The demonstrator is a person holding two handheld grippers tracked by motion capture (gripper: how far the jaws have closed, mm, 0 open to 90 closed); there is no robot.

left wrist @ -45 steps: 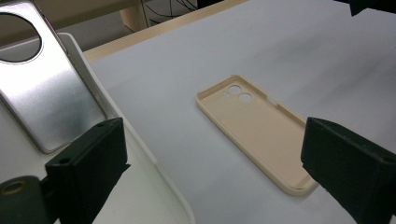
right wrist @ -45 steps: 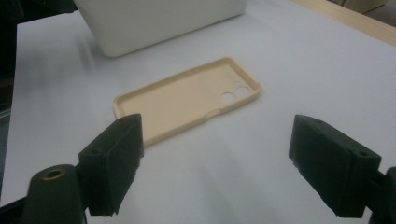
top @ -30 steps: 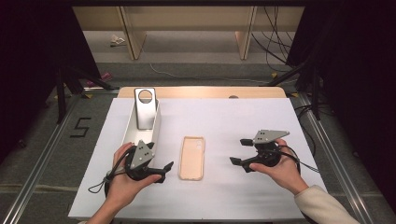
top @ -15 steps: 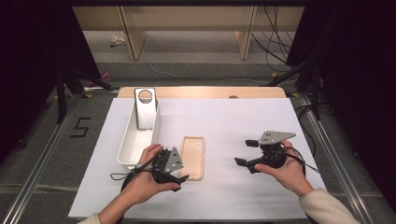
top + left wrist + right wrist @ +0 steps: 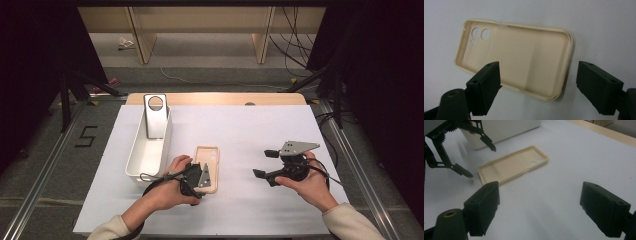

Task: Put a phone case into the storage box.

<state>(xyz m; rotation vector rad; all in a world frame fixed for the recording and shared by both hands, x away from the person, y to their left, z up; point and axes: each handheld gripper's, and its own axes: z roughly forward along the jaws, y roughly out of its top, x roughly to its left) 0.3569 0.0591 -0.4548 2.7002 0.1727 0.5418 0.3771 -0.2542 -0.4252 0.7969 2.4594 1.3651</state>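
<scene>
The phone case [image 5: 207,168] lies flat on the white surface [image 5: 250,125], hollow side up, directly under and ahead of the left tongs [image 5: 196,178]. In the left gripper view the case [image 5: 516,60] sits between and just beyond the two black jaws: the near long edge runs across the gap, the camera cut-outs lie far off to the left jaw's side, and the plain end points toward the right jaw. The left tongs stand wide apart with nothing pinched; their jaws have just been closing a little, and the pads are not yet on the case.

The right tongs [image 5: 266,165] rest well off to the case's other side, also wide open and empty; from the right gripper view the case [image 5: 512,165] lies ahead and left of its jaws, with the left tongs [image 5: 474,160] beyond it.

The case looks light, thin and somewhat bendy, likely a soft plastic or rubbery shell, so it should flex instead of cracking. Lying flat, it offers little to grab but its raised rim. The best hold is probably across one side wall near the plain end, one pad inside the hollow and one outside; squeezing across the full width could bow it and let it spring free.

A white bin [image 5: 150,150] stands just beyond the left tongs' outer side.
</scene>
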